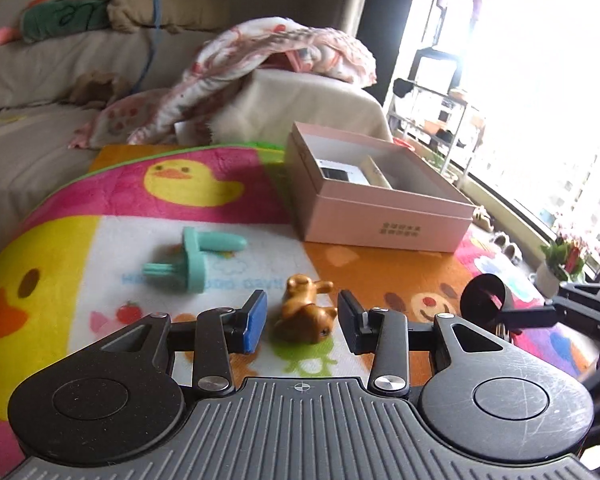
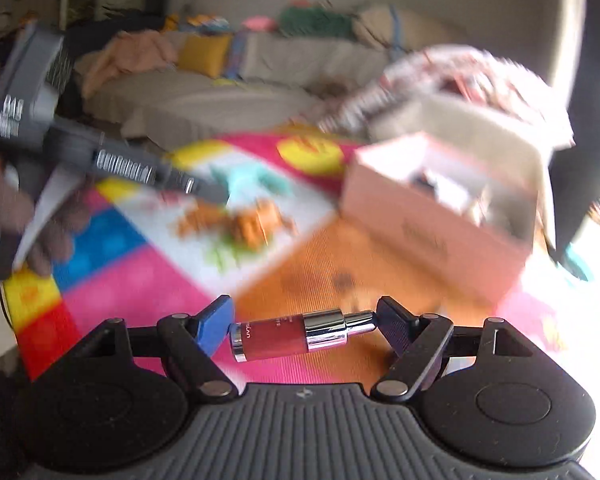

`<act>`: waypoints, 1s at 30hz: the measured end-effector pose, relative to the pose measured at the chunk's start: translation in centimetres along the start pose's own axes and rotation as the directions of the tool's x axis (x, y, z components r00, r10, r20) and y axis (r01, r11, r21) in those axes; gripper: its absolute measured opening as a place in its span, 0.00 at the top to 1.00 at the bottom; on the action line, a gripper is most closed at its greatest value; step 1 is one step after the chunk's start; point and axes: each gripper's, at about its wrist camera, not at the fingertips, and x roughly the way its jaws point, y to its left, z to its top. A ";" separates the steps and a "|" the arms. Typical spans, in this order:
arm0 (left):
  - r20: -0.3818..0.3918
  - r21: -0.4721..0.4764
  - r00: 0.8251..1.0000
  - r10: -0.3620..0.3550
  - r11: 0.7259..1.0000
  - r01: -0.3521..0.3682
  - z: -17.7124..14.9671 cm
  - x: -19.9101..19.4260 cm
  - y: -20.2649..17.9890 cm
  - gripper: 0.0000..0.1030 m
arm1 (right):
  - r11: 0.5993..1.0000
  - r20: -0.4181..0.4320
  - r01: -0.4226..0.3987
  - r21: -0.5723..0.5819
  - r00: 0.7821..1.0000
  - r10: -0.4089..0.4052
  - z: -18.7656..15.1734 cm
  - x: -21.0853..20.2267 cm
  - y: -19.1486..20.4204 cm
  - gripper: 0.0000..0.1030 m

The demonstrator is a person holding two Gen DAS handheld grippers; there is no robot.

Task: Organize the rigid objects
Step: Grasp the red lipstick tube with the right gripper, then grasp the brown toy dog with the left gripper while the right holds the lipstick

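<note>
My left gripper (image 1: 302,322) is open, its fingers either side of a small brown toy animal (image 1: 305,309) lying on the colourful blanket (image 1: 180,196). A teal plastic piece (image 1: 198,258) lies just beyond, to the left. An open pink box (image 1: 380,216) with small items inside stands to the right. My right gripper (image 2: 306,330) is shut on a red bottle with a silver cap (image 2: 296,334), held sideways above the blanket. In the blurred right wrist view the pink box (image 2: 440,224), the brown toy (image 2: 252,220) and the left gripper (image 2: 80,152) also show.
A grey sofa (image 1: 32,80) with a patterned blanket heap (image 1: 260,64) lies behind. A bright window and shelves (image 1: 452,112) are at the right. The right gripper with its dark bottle end (image 1: 485,298) shows at the right edge of the left wrist view.
</note>
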 end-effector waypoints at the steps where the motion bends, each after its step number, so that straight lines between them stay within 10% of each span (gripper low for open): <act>1: -0.009 0.008 1.000 0.017 1.000 -0.017 0.1 0.6 -0.5 0.58 | 1.000 -0.010 -0.002 0.027 1.000 0.003 -0.7 0.0 -0.2 0.24; 11: -0.103 0.001 0.987 0.127 0.992 -0.128 0.0 4.3 -1.7 0.57 | 0.994 0.000 0.004 0.107 1.000 -0.004 -3.5 0.8 -0.7 0.22; 30: -0.122 0.094 0.989 0.089 0.993 -0.078 -1.4 3.8 -4.9 0.57 | 0.988 -0.078 -0.025 0.152 0.996 0.037 -3.1 2.2 -1.1 0.00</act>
